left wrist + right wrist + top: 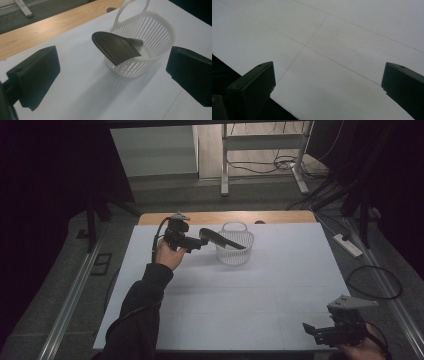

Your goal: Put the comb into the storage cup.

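Observation:
A white slatted plastic basket [234,245] [155,40] with a loop handle stands on the far middle of the white table [250,290]. A black ridged, scoop-like object [222,239] [115,47] lies tilted across the basket's near rim, its narrow end inside the basket. My left gripper [200,241] [115,67] is held just left of the basket, open, its jaws wide apart on either side of the black object without touching it. My right gripper [315,330] [328,82] is open over the table's front right edge, with nothing between its jaws.
A wooden strip [225,217] [50,27] runs along the table's far edge. Beyond it stand a metal frame's legs [224,165] with cables on the floor. A power strip [348,245] and a looped cable [375,282] lie on the floor at the right.

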A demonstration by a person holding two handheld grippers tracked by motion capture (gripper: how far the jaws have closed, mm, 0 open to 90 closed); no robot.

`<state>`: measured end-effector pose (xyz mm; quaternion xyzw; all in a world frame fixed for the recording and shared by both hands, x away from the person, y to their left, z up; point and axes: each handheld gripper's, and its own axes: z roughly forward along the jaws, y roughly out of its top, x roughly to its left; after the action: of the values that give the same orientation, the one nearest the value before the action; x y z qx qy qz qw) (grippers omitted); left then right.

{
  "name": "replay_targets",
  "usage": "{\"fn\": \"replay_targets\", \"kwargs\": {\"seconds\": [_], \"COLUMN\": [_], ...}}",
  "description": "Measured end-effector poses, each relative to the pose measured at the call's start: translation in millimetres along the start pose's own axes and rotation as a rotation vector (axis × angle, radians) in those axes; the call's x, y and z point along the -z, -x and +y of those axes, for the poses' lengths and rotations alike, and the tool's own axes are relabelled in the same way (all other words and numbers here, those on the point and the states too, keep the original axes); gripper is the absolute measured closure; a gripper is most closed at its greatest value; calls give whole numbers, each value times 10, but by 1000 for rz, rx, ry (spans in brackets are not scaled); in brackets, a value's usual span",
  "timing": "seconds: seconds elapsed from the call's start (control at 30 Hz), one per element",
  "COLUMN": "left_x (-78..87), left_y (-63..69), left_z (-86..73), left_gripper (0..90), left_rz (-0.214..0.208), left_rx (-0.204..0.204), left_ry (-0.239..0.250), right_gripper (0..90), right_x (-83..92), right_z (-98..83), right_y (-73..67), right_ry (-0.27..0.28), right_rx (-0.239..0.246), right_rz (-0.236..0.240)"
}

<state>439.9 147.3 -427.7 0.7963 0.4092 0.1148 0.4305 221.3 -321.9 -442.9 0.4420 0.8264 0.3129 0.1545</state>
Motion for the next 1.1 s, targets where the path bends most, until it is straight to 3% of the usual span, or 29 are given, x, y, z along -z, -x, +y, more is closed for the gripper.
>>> {"fn": "replay_targets", "kwargs": {"seconds": [0.27,0.83,1.1], "left_x": [57,192,240], "left_y": [2,87,101], "left_z": [-67,-195,-262], "left_gripper": [0,0,0], "left_rz": [-11,-29,-33], "left_rx": [2,-32,-20], "left_ry": [13,42,46], "right_gripper": [0,0,0], "right_x": [-4,-6,-5], "right_z": [1,2,1], "right_y": [9,-5,-8], "right_ry": [-4,-5,-4], "right_rx": [-9,0,2], "right_rz": [2,-8,-10]}}
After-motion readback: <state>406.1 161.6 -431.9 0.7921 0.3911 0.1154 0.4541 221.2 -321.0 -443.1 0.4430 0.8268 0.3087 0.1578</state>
